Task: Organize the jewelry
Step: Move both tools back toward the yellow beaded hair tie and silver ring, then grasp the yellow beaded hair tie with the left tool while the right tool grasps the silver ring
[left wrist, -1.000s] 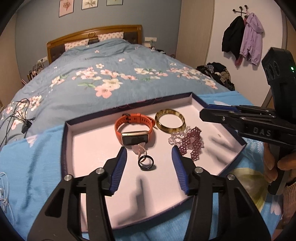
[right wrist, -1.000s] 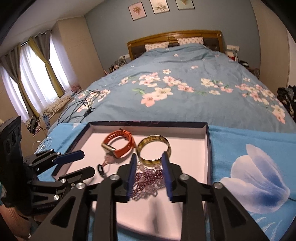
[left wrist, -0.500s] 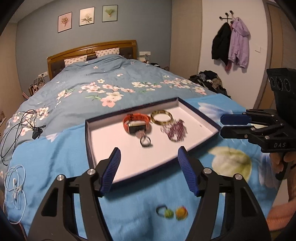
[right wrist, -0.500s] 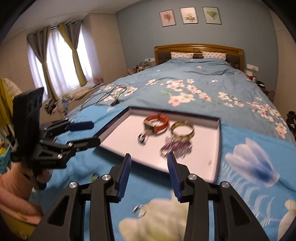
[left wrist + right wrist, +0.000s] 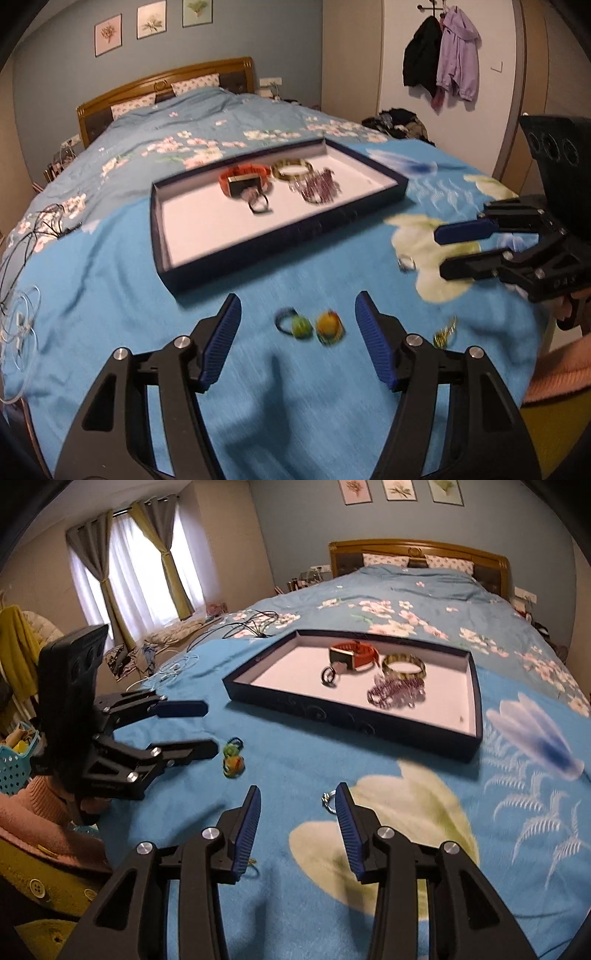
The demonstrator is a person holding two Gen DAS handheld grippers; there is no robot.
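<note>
both grippers are held low over the blue bedspread [image 5: 110,295], empty, with the dark-walled tray [image 5: 280,240] lying ahead of them at 12 o'clock. the jaws of the left gripper [image 5: 297,328] have just been opening and stand apart with nothing between the pads; the spread is judged wide enough to straddle the two small coloured ornaments [image 5: 314,326], one green and one orange-yellow, which lie on the cloth just ahead of the fingertips. the jaws of the right gripper [image 5: 297,810] have likewise been opening, stand less far apart, and clamp on nothing. a small silver ring [image 5: 328,799] lies at the tip of its right finger, at about 1 o'clock of the jaw gap; because of motion blur, contact cannot be confirmed. a small gold-coloured piece [image 5: 445,332], possibly a chain, lies at 3 o'clock of the left gripper.

already collected in the tray are an orange watch [image 5: 243,179], a bangle [image 5: 291,170], a dark ring [image 5: 258,205] and a purple beaded piece [image 5: 319,184], grouped toward the far side so that near floor space is left free. loose items remain outside the tray, so the sorting is judged incomplete. each gripper is placed over its own nearest piece, presumably so that two pick-ups can proceed without crossing.
</note>
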